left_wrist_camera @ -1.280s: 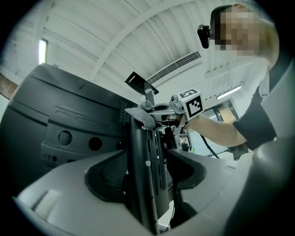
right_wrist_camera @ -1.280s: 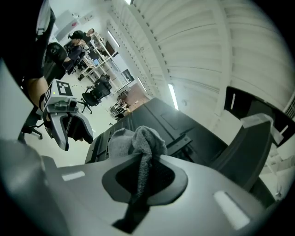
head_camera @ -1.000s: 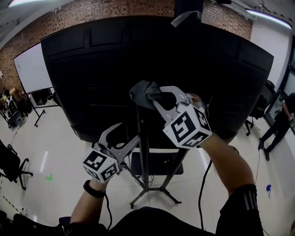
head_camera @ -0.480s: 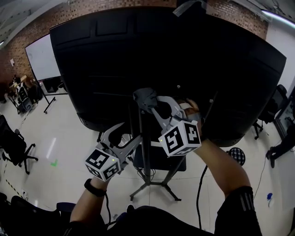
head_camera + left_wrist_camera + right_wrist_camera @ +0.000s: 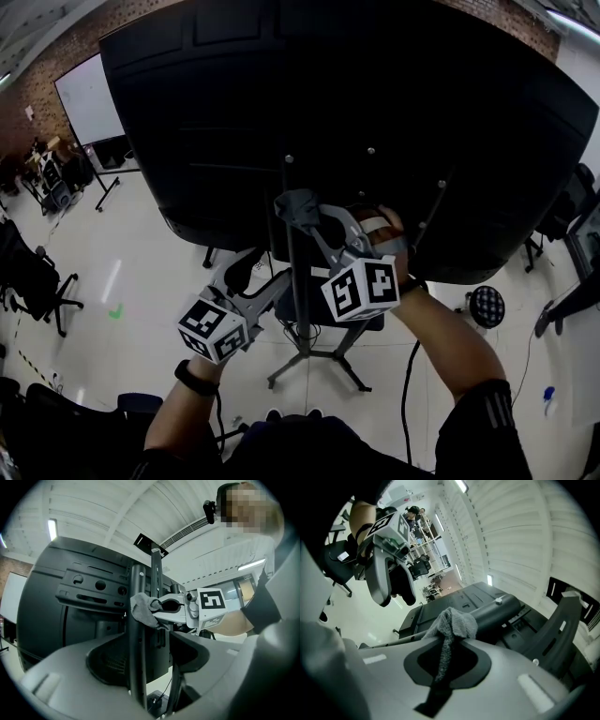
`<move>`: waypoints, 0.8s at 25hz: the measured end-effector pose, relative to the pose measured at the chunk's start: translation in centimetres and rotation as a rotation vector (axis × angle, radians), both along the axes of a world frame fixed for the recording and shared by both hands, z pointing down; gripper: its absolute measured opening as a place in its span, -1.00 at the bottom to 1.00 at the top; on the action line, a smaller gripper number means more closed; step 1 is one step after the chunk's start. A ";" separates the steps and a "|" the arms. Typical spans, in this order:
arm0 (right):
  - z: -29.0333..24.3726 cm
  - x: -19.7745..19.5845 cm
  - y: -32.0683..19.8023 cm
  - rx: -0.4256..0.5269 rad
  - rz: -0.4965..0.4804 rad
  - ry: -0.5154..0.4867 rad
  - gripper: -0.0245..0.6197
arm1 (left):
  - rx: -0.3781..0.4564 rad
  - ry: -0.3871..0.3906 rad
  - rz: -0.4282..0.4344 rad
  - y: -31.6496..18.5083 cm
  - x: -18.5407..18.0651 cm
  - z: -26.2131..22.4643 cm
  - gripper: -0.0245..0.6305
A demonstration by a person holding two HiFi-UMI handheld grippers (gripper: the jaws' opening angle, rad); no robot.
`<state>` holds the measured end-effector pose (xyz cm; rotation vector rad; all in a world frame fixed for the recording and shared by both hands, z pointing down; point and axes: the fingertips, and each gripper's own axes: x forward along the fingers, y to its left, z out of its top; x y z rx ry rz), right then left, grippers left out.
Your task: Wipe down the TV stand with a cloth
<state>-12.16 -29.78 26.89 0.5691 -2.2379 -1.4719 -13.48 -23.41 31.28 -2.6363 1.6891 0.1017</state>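
Head view looks steeply down at the back of the TV [image 5: 328, 112]; both gripper views, close and tilted upward, share the cloth [image 5: 452, 623].

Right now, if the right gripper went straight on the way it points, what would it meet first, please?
The right gripper holds a cloth that would likely meet the stand pole first; the TV back lies behind, depth unclear.

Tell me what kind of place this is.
Probably an open office or lab: a whiteboard on a stand, office chairs on a glossy floor, a brick wall behind the big TV.
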 end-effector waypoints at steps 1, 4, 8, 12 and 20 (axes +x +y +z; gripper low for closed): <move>0.4 0.1 0.0 -0.004 0.006 0.001 -0.88 | -0.005 0.001 0.005 0.0 0.1 0.3 -0.03; 1.7 0.2 0.4 -0.027 0.032 0.016 -0.88 | -0.020 0.005 0.024 0.2 0.4 1.2 -0.03; 4.1 -0.2 0.4 -0.060 0.051 0.036 -0.88 | -0.042 0.007 0.050 0.4 0.1 2.9 -0.03; 6.7 -0.2 0.6 -0.107 0.098 0.063 -0.88 | -0.067 0.032 0.088 0.7 -0.1 5.3 -0.03; 13.3 -0.3 0.5 -0.194 0.166 0.113 -0.88 | -0.116 0.023 0.145 0.6 -0.6 10.4 -0.03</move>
